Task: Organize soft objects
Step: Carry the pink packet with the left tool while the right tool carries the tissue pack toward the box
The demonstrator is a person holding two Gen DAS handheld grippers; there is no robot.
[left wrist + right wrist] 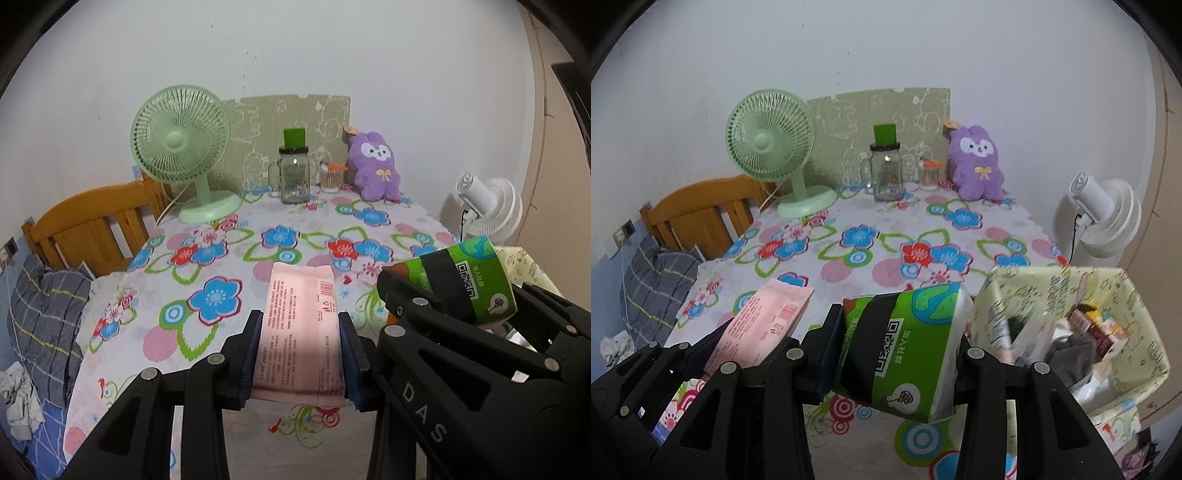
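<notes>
A: While both packs are up off the table point(258, 236), what should the hands do?

B: Carry them over to the yellow box point(1027, 291) on the right, I think. It already has stuff inside.

A: What is the left gripper point(297, 354) holding?

B: The flat pink pack point(301, 325). The two fingers are closed part way and pinch it on both long sides. It sticks out in front, above the flowery cloth.

A: And the right gripper point(897, 354)?

B: It has the green tissue pack point(908, 343). Its fingers squeeze the pack from each side, a bit wider than the other one. The pack tips down at the front, right beside the box.

A: How do we do it well?

B: Hold tight but don't squash, since both packs are soft. Put the green one in first, because it is closest. Keep the two grippers from bumping, they are very near each other. The purple bunny point(376, 168) at the back can wait
</notes>
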